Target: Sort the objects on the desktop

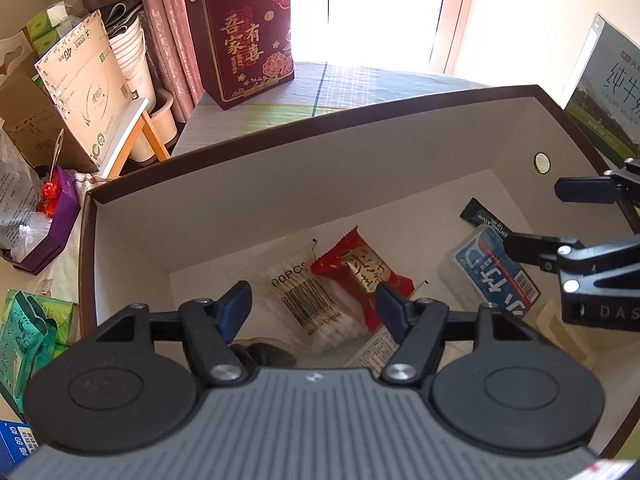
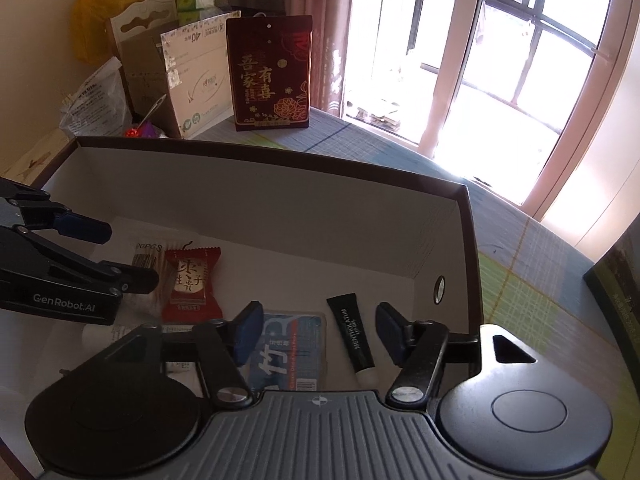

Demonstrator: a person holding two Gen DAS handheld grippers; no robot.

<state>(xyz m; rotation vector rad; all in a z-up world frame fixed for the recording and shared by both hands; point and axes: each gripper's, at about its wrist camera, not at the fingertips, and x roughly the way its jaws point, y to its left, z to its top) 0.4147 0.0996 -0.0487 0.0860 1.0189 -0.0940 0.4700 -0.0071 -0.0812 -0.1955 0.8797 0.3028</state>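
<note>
A brown-rimmed cardboard box [image 1: 280,196] with a white inside holds the sorted items. In it lie a red snack packet [image 1: 360,270], a clear bag of cotton swabs [image 1: 316,304], a blue floss-pick box [image 1: 496,276] and a black Mentholatum tube [image 1: 478,214]. My left gripper [image 1: 314,308] is open and empty above the swabs and the red packet [image 2: 192,284]. My right gripper [image 2: 318,334] is open and empty above the floss-pick box [image 2: 292,352], beside the tube [image 2: 356,340]. The right gripper also shows in the left wrist view [image 1: 560,216].
A dark red gift bag [image 1: 248,36] stands behind the box on the checked tablecloth [image 2: 520,264]. Cartons, paper cups [image 1: 132,56] and a purple box [image 1: 52,220] crowd the left. Green packets [image 1: 28,336] lie at the box's left. A milk carton [image 1: 604,92] stands right.
</note>
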